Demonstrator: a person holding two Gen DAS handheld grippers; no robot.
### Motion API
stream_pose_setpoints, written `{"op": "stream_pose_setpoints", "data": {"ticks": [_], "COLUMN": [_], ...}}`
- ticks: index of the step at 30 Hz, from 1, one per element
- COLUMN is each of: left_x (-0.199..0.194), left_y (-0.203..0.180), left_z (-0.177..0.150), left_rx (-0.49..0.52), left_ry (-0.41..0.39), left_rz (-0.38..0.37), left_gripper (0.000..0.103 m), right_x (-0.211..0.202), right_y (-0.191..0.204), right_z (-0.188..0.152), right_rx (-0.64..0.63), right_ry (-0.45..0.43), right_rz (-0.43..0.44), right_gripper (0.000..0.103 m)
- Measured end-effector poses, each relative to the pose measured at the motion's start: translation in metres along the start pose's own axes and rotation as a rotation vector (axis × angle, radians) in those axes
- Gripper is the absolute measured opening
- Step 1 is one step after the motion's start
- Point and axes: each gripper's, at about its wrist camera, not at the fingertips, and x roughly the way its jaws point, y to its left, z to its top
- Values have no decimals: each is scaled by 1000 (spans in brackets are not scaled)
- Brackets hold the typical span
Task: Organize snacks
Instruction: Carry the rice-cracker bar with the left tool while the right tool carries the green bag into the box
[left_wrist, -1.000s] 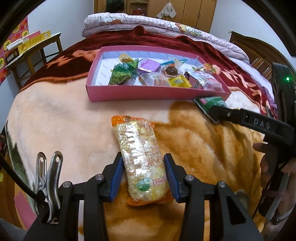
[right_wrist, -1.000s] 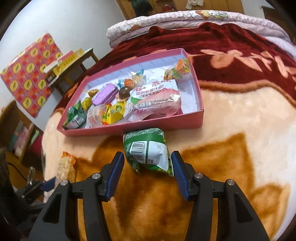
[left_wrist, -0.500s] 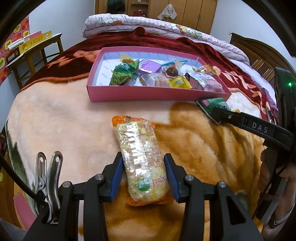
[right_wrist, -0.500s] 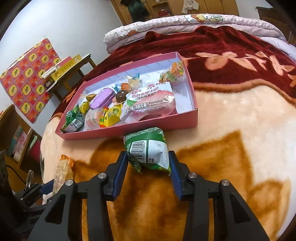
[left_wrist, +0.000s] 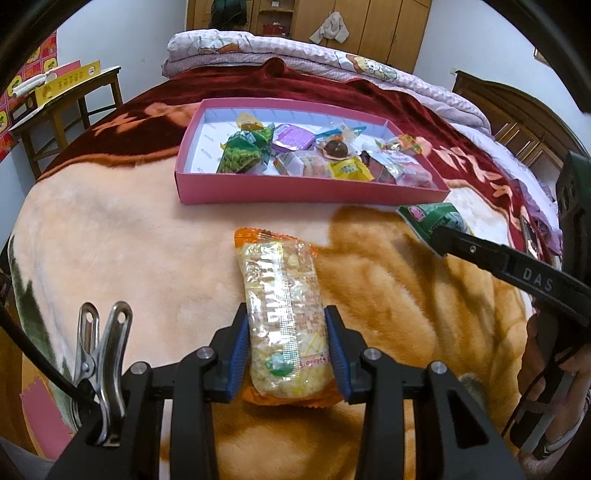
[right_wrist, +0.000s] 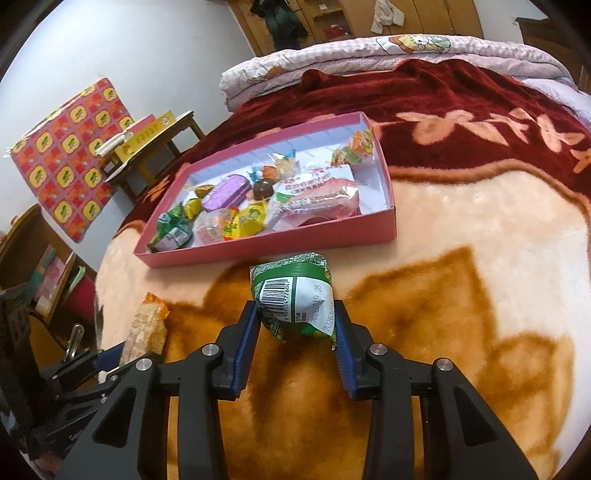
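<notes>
On the plush blanket lies a long clear packet of yellow snacks with orange ends. My left gripper is closing around its near half, and the blue pads touch both of its sides. A green packet with a barcode label sits between the pads of my right gripper, which is shut on it just in front of the pink box. The box holds several wrapped snacks. In the left wrist view the green packet hangs at the tip of the right gripper's fingers.
A wooden stool with a yellow carton stands left of the bed. A folded quilt lies behind the pink box. A red patterned board leans on the wall. A metal clip hangs on my left gripper. A hand holds the right gripper.
The left jaws have drawn in onto the yellow packet. The right jaws have closed on the green packet, which now sits a little higher off the blanket.
</notes>
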Motion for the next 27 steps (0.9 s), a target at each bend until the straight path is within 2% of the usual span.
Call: {"op": "stream_pose_setpoints", "data": {"ticks": [8,19,27], "left_x": [-13,-19,-16], "left_y": [-2,-8,-15], "left_z": [10,48,71], "left_rx": [3,39,54], "left_ry": [-37,-111,-134], "left_rz": [-2,5,-7], "left_gripper": [40,40,40], "right_x": [-12,-18,-20], "right_y": [10,15,14], "right_z": [1,18,35], "right_rx": [-24,-51,-55], "right_ry": [-22,-50,-60], "right_rz": [26,26,22], "right_gripper": [39,39,39]}}
